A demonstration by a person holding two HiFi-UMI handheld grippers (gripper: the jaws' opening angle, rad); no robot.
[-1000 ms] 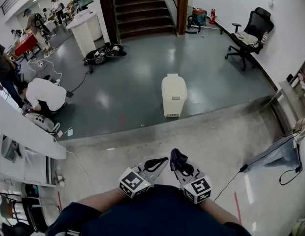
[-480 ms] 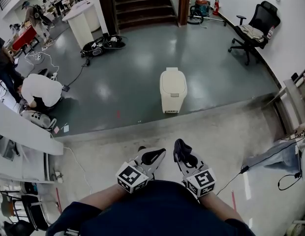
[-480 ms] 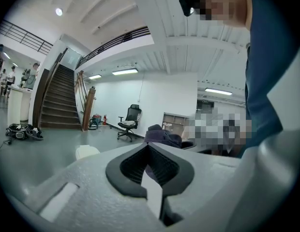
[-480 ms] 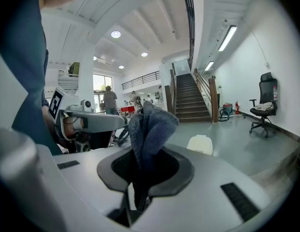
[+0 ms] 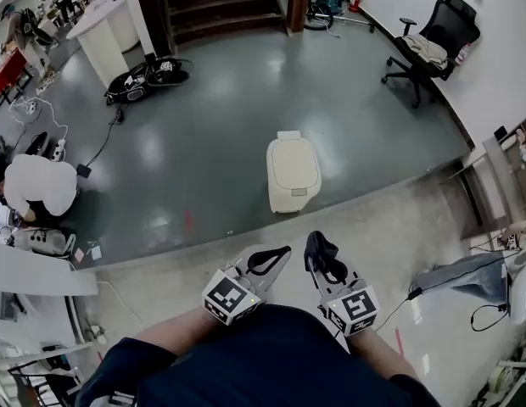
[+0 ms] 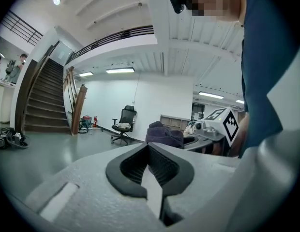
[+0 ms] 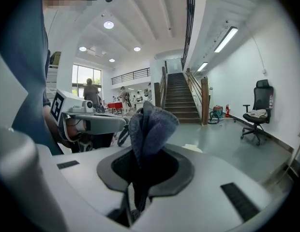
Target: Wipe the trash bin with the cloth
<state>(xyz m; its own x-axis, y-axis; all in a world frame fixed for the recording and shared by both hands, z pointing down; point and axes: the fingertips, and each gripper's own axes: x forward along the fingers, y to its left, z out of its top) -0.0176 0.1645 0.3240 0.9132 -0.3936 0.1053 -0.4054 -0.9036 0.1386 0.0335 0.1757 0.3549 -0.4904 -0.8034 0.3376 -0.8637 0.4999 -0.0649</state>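
A cream trash bin (image 5: 290, 175) with a closed lid stands on the dark grey floor, a step ahead of me. My right gripper (image 5: 317, 254) is shut on a dark blue-grey cloth (image 7: 146, 129), which bunches up out of its jaws; the cloth (image 5: 321, 256) shows dark in the head view too. My left gripper (image 5: 274, 258) is shut with nothing in it, its jaws (image 6: 149, 166) pressed together. Both grippers are held close to my body, short of the bin. In the right gripper view only a pale sliver of the bin (image 7: 192, 148) shows past the cloth.
A black office chair (image 5: 433, 45) stands at the far right by the wall. A wooden staircase (image 5: 216, 2) rises at the back. A person in white (image 5: 34, 189) crouches at the left among cables. Grey equipment (image 5: 467, 274) with a cable lies on the floor at my right.
I have walked forward: the bin now lies closer and lower in the head view. Both grippers stay in the same pose, the cloth still held.
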